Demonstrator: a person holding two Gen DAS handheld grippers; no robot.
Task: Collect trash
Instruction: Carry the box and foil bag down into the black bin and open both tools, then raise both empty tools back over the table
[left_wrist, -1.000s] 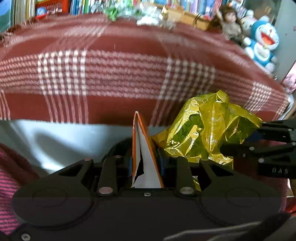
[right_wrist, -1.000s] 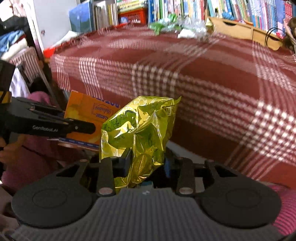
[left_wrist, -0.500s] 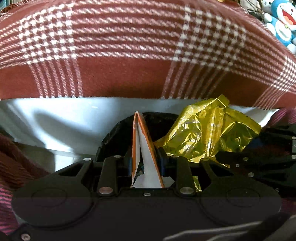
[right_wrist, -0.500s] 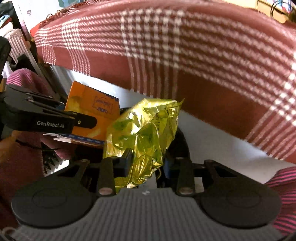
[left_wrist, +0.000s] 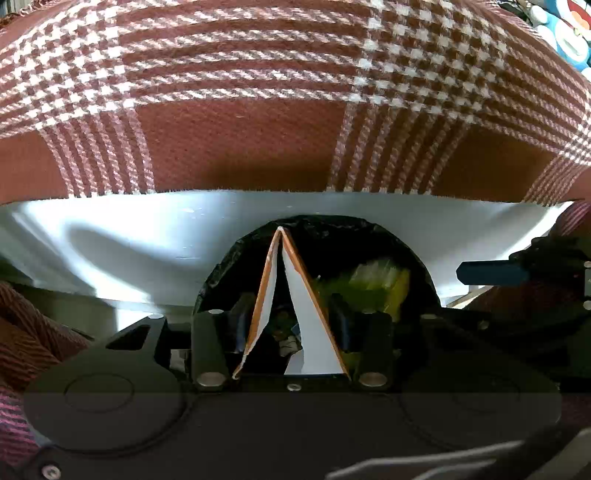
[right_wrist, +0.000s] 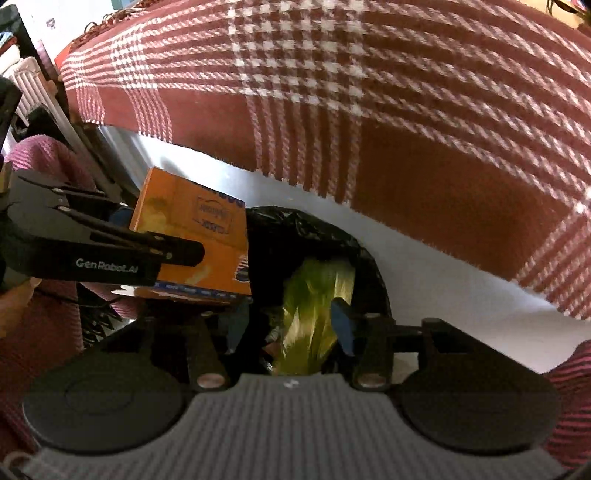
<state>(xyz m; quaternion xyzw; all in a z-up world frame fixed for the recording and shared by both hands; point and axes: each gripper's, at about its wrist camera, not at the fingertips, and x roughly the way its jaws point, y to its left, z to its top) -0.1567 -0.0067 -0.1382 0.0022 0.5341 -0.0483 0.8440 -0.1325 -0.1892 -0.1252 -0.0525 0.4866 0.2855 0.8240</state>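
A flattened orange box (left_wrist: 314, 314) stands on edge between the fingers of my left gripper (left_wrist: 291, 317), which is open; the box's two sides have spread apart. In the right wrist view the orange box (right_wrist: 192, 236) is still level at the left gripper (right_wrist: 177, 254). My right gripper (right_wrist: 288, 325) is open, and the crumpled yellow foil wrapper (right_wrist: 314, 306) is a blur dropping between its fingers into the black bin bag (right_wrist: 314, 229). The left wrist view shows the wrapper (left_wrist: 373, 284) inside the bag's mouth (left_wrist: 332, 232), with the right gripper (left_wrist: 465, 271) off to the right.
A red and white plaid tablecloth (left_wrist: 258, 147) hangs over the table edge just beyond the bin. Below it runs a white panel (left_wrist: 147, 229). A person's pink striped clothing (right_wrist: 37, 158) is at the left, and a white radiator (right_wrist: 29, 85) stands behind it.
Both grippers dropped from table height to the bin's mouth. The right gripper opened and the yellow wrapper is falling out of it. The left fingers spread and the box flared open.
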